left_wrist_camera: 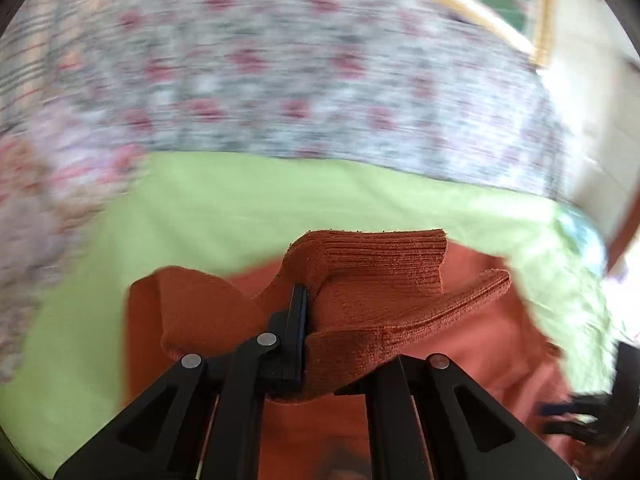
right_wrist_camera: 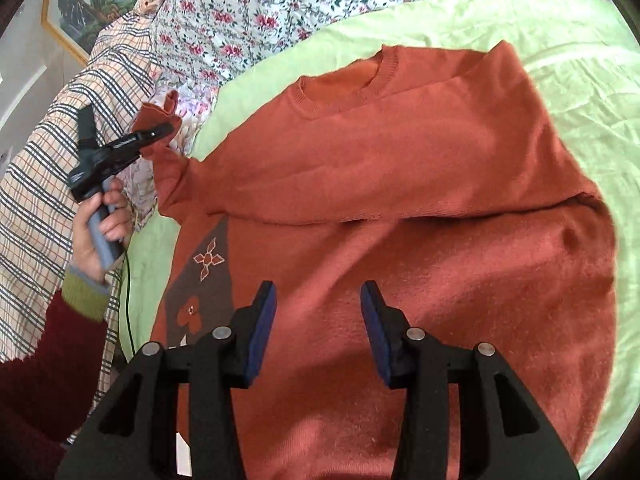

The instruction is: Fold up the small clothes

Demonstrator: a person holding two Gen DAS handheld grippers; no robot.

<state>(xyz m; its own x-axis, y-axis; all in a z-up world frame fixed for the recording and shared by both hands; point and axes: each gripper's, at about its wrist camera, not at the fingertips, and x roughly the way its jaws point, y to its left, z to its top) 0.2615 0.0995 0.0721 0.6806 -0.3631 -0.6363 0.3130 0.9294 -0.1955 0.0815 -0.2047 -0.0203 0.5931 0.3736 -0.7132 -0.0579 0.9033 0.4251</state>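
An orange knitted sweater [right_wrist_camera: 400, 208] is spread front-down or front-up (which cannot be told) on a light green sheet [right_wrist_camera: 560, 92] laid over a bed, its neckline [right_wrist_camera: 344, 80] at the far side and its hem nearest the right wrist camera. The spreading on the flat sheet appears meant to give a smooth base for folding.

The ribbed cuff [left_wrist_camera: 384, 264] of the sleeve at the left of the scene is clamped in the left gripper [left_wrist_camera: 306, 312], whose jaws are closed on the knit; in the right wrist view the same gripper [right_wrist_camera: 158, 134] is seen lifted off the sheet at the far left, with the sleeve [right_wrist_camera: 168, 176] drawn up and outward from the body. The sleeve is judged to be held by its end so that it can be carried across the body of the garment as a fold. The handle is gripped by a hand [right_wrist_camera: 100, 232] in a dark red sleeve.

The right gripper [right_wrist_camera: 318, 320] is held over the near part of the sweater with its jaws parted and nothing between them; no pressing on the cloth can be confirmed.

A flowered cover [right_wrist_camera: 248, 12] and a checked cloth [right_wrist_camera: 52, 184] lie beyond and to the left of the sheet. No container is seen in either view.
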